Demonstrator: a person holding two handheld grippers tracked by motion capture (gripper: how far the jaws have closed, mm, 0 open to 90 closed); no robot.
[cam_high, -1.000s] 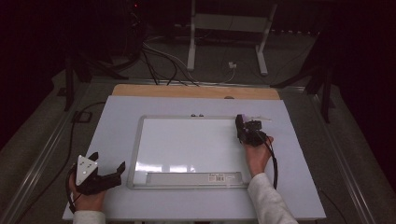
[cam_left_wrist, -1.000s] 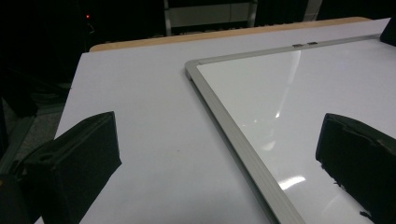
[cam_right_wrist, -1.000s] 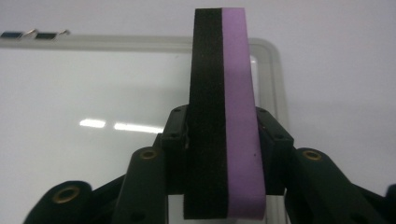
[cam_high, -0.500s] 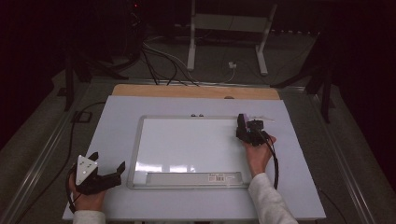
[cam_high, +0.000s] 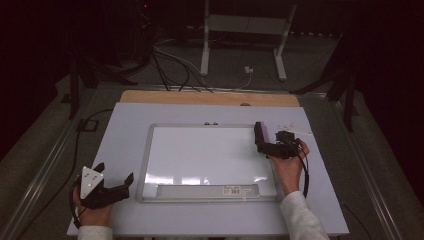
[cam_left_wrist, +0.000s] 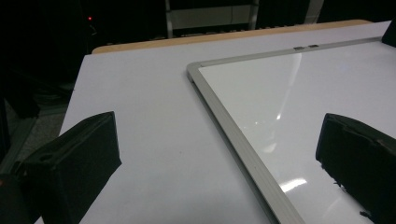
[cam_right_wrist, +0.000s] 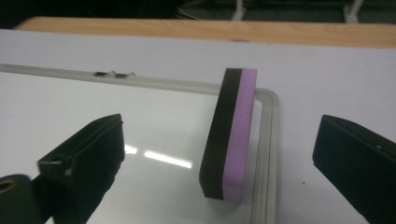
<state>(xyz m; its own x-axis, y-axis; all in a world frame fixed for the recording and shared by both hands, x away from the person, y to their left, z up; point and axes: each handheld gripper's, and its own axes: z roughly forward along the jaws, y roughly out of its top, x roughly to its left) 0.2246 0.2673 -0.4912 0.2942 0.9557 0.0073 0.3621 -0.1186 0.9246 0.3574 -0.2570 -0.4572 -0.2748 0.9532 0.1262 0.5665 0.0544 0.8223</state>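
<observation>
High view: the white worktop (cam_high: 125, 150) carries a framed whiteboard (cam_high: 210, 155) at centre. At 3 o'clock on its right edge a black-and-purple eraser (cam_high: 261, 133) stands on its side, free between the just-widened jaws of the right hand-held gripper (cam_high: 270, 146). At 8 o'clock, the left hand-held gripper (cam_high: 114, 175) rests open, empty.

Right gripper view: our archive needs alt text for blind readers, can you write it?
A black and purple eraser stands on edge at the right rim of a whiteboard, between the wide-open jaws of the right gripper, which touch nothing. The whiteboard lies on a pale table.
</observation>
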